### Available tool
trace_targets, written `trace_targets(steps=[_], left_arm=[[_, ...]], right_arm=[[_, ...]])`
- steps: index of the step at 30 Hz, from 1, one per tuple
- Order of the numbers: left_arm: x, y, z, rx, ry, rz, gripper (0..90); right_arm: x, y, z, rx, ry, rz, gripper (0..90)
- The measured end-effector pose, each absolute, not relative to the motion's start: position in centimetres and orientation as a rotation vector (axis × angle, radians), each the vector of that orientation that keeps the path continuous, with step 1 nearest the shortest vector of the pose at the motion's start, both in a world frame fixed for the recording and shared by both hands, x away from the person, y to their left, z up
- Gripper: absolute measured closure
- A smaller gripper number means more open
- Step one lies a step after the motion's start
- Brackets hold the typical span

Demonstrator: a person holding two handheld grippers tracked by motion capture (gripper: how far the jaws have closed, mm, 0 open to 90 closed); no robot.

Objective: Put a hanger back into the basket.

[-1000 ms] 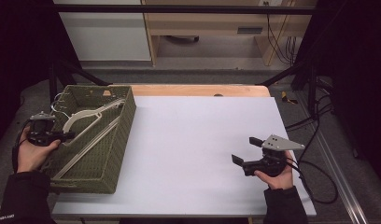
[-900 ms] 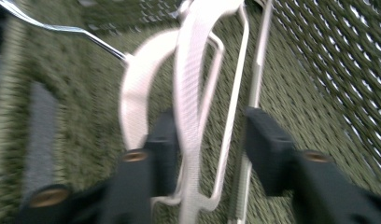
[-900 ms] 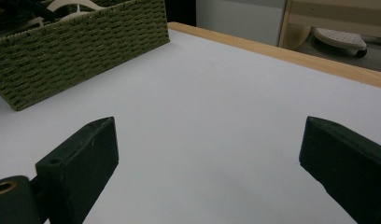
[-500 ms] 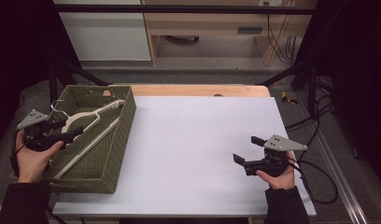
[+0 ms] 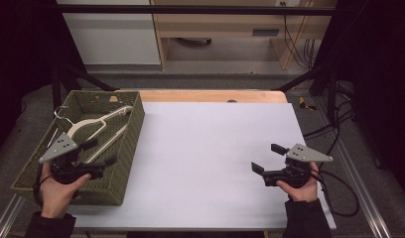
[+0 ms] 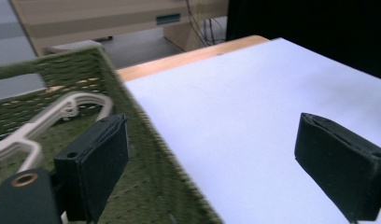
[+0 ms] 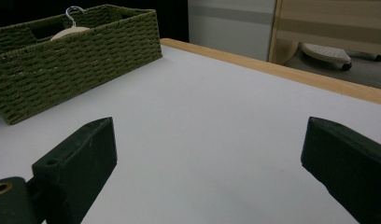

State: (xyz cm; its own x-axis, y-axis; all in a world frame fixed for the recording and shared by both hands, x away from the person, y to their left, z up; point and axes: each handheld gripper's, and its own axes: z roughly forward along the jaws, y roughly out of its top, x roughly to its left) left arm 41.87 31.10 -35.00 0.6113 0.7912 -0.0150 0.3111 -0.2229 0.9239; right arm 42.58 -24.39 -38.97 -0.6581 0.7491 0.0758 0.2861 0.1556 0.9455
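A cream hanger (image 5: pixel 94 125) with a metal hook lies inside the green woven basket (image 5: pixel 132 130) at the table's left. My left gripper (image 5: pixel 99 152) hovers over the basket's near right part; its jaws have just been opening and stand wide apart. In the left gripper view the hanger (image 6: pixel 62 108) lies beyond the left jaw, and the basket's wall (image 6: pixel 146 126) runs under the gap of the left gripper (image 6: pixel 214 140), untouched. My right gripper (image 5: pixel 267 157) is held low over the table's near right, open and holding nothing. The right gripper (image 7: pixel 212 135) faces the basket (image 7: pixel 72 51).
The white tabletop (image 5: pixel 215 148) spreads between the two hands, with a wooden strip (image 5: pixel 210 95) along its far edge. Past it stand a cabinet and a desk on the floor. Cables (image 5: pixel 334 129) hang off the table's right side.
My left gripper has moved from the basket's left rim toward the right and a little up, and its jaws have opened. The hanger stays in the basket. The right gripper has not moved.
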Motion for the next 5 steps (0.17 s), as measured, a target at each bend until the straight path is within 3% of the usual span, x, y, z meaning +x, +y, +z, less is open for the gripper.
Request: trace_targets(steps=[5], left_arm=[[41.7,29.6,-35.9,1.848,0.876,0.598,8.6]], right_arm=[[42.4,-24.7,-38.9,0.985,2.017,1.514,4.0]])
